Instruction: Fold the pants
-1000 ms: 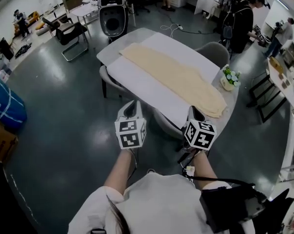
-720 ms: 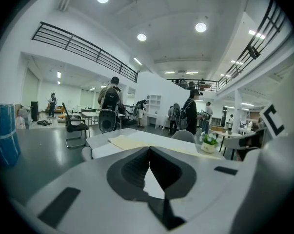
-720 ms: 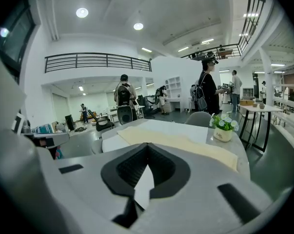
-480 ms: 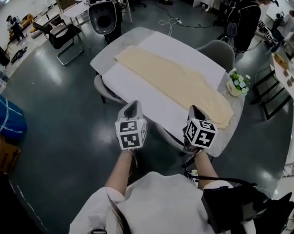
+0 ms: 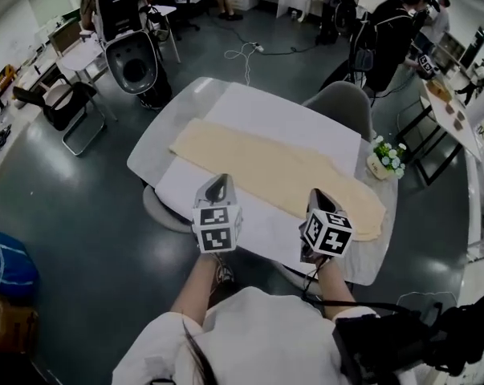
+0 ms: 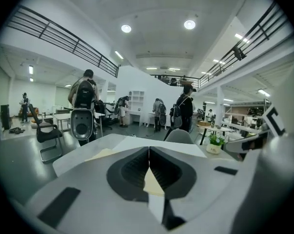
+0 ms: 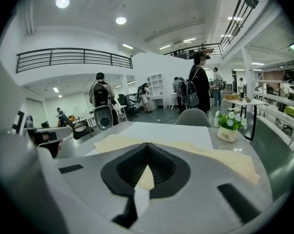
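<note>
Cream pants (image 5: 282, 175) lie flat and stretched out diagonally on a white mat (image 5: 282, 123) that covers a grey table (image 5: 149, 147). My left gripper (image 5: 217, 184) hovers over the table's near edge, just short of the pants' middle, shut with nothing in it. To its right, my right gripper (image 5: 316, 195) is held near the pants' wider end, also shut and empty. In the left gripper view the jaws (image 6: 149, 152) meet, with the pants (image 6: 104, 154) beyond them. The right gripper view shows closed jaws (image 7: 147, 147) above the pants (image 7: 225, 157).
A small flower pot (image 5: 382, 159) stands on the table's right end. A grey chair (image 5: 338, 103) sits at the far side and another (image 5: 157, 211) is tucked under the near left. A black rounded chair (image 5: 133, 54) and several people stand beyond the table.
Both grippers and the head have moved in toward the table; the grippers, earlier over the floor, now reach over its near edge. Both stayed shut.
</note>
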Demonstrator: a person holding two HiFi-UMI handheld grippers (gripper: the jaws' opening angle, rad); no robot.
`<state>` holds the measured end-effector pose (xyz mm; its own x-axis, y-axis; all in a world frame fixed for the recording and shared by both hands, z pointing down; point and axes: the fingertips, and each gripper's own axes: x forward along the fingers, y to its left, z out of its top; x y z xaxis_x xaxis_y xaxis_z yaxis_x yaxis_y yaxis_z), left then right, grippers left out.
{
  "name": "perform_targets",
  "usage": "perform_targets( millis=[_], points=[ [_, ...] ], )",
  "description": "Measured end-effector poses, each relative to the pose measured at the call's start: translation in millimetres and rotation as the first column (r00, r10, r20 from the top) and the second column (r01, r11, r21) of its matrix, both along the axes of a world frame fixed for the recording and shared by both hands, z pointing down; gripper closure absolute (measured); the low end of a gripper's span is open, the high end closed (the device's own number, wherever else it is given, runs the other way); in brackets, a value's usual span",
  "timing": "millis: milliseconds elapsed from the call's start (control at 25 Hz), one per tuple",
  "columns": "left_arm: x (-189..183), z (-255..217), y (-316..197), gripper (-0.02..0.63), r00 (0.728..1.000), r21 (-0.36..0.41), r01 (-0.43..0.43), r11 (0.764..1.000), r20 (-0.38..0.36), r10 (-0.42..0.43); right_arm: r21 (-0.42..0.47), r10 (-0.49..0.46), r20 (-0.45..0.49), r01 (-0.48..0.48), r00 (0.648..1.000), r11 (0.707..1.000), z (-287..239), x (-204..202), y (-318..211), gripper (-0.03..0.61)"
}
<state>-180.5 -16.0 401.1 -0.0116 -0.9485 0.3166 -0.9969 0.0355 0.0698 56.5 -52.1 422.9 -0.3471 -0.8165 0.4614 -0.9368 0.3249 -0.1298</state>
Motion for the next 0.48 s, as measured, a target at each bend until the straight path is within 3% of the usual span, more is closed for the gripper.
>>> perform_targets(
  millis=[240, 480],
  points=[
    [-12.2, 13.3, -66.2, 0.604, 0.989, -0.036, -0.149, 0.988, -0.009, 0.149, -0.008, 0.12, -0.009, -0.12, 0.993, 0.993, 5.5, -17.8, -39.9, 0.586],
    [5.4, 24.0, -103.6, 0.604, 0.981, -0.077, -0.191, 0.978, -0.039, 0.189, -0.033, 0.174, -0.025, -0.175, 0.984, 0.984, 15.0, 7.4, -61.7, 0.586]
  ],
)
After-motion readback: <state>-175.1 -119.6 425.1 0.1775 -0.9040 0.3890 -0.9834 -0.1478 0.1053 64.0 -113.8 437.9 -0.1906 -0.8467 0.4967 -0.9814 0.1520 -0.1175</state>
